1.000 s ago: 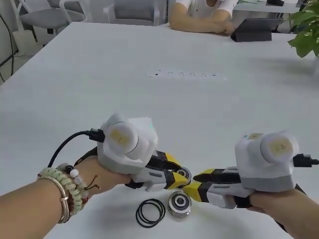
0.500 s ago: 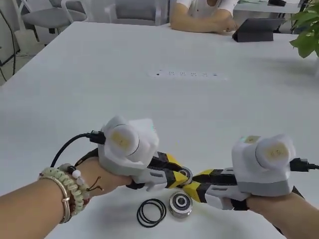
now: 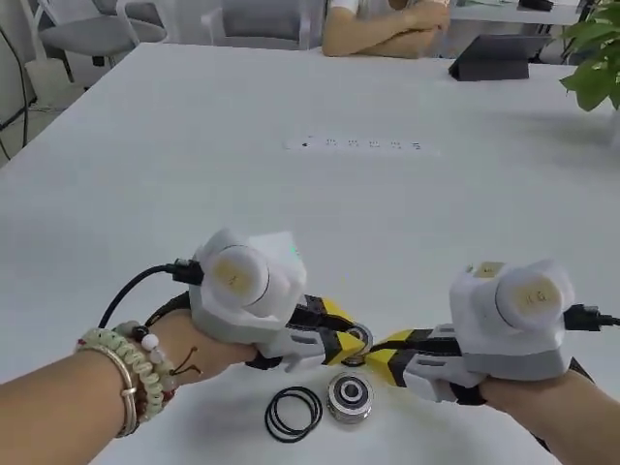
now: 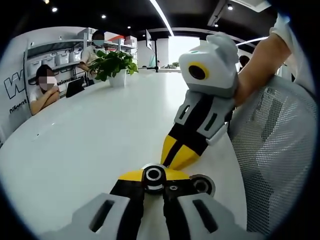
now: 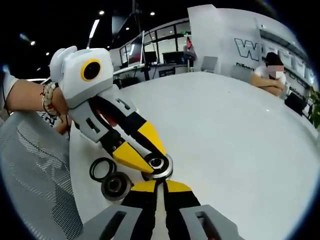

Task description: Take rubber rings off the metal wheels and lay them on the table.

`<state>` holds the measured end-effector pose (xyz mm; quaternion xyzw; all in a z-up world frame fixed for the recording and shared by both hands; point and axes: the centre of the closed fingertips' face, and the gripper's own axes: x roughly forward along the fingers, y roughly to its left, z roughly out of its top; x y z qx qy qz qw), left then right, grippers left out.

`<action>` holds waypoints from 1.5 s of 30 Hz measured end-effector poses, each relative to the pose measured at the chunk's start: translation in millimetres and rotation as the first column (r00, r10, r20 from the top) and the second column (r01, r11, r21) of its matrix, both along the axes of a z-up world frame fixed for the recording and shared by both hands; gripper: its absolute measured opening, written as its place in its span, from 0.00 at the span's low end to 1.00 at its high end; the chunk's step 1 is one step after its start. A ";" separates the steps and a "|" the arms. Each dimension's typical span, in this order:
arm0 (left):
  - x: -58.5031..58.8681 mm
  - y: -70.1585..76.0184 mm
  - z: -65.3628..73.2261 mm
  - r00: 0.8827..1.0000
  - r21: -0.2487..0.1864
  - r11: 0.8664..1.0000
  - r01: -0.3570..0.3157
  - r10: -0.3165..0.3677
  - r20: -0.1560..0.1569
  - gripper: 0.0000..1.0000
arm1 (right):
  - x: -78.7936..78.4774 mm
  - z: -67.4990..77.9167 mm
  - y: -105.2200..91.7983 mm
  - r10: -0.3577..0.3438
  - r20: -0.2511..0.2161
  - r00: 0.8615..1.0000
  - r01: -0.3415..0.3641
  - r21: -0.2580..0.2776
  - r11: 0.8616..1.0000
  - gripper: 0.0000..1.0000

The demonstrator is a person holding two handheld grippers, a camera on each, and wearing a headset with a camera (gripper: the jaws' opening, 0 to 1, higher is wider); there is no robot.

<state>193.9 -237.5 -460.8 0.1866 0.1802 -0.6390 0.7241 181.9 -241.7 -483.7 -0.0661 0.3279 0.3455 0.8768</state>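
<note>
- A metal wheel (image 3: 356, 338) is held just above the worktop (image 3: 291, 194), near the front edge, between the tips of the two claws.
- The wheel is gripped by the left claw (image 3: 343, 343), whose yellow tips are closed on it. In the left gripper view it sits at the end of the jaws, with its dark centre turned to the camera.
- Whether a rubber ring is seated on this wheel cannot be told.
- The right claw (image 3: 376, 351) is brought in from the opposite side, with its jaws drawn narrow and its tips touching the wheel's rim. Whether anything is pinched between them cannot be made out.
- A second wheel (image 3: 349, 397) is seen lying flat on the worktop just in front of the held one, apart from both claws.
- Two black rubber rings (image 3: 270, 415) are laid on the worktop just to the left of the second wheel. They overlap each other and look very close to the wheel or touching it.
- A black cable (image 3: 131, 291) is led from the back of the left gripper, and bead bracelets (image 3: 126, 363) are worn on the wrist behind it.
- At the far end of the worktop a seated person's folded arms (image 3: 383, 39) are seen, with a dark device (image 3: 494, 58) beside them and a green plant (image 3: 596, 58) at the right edge.
- A mesh chair back (image 4: 270, 150) is seen in the left gripper view.
</note>
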 end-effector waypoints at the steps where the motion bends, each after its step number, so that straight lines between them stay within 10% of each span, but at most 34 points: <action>1: 0.2 -0.2 -0.1 1.000 -0.001 1.000 -0.001 0.001 0.000 0.08 | -0.2 0.0 0.0 -0.003 -0.002 1.000 0.003 0.002 1.000 0.01; 11: 1.2 -1.2 -0.2 1.000 0.002 1.000 -0.009 0.009 0.004 0.08 | 4.1 0.5 -3.0 0.004 0.032 0.999 -0.001 -0.062 0.998 0.00; 20: 2.4 0.8 -0.6 1.000 0.009 1.000 -0.010 0.010 -0.001 0.08 | 10.9 7.7 -10.0 -0.102 -0.018 0.995 0.102 0.041 0.994 0.00; 34: -1.8 -1.2 -0.6 1.000 0.015 1.000 0.012 -0.012 0.011 0.07 | 6.5 10.5 -13.5 -0.267 -0.245 0.932 0.322 0.224 0.920 0.00; 39: -2.5 -0.9 -0.6 1.000 0.017 1.000 0.018 -0.018 0.009 0.07 | 4.2 11.8 -13.7 -0.265 -0.394 0.880 0.419 0.382 0.824 0.00; 41: -2.7 -1.2 -0.6 1.000 0.013 1.000 0.019 -0.019 0.007 0.07 | 3.4 10.7 -15.3 -0.264 -0.418 0.869 0.437 0.400 0.806 0.00; 45: -3.1 -2.3 -0.4 1.000 0.015 1.000 0.018 -0.018 0.015 0.07 | 4.0 14.1 -9.8 -0.255 -0.380 0.889 0.401 0.378 0.834 0.00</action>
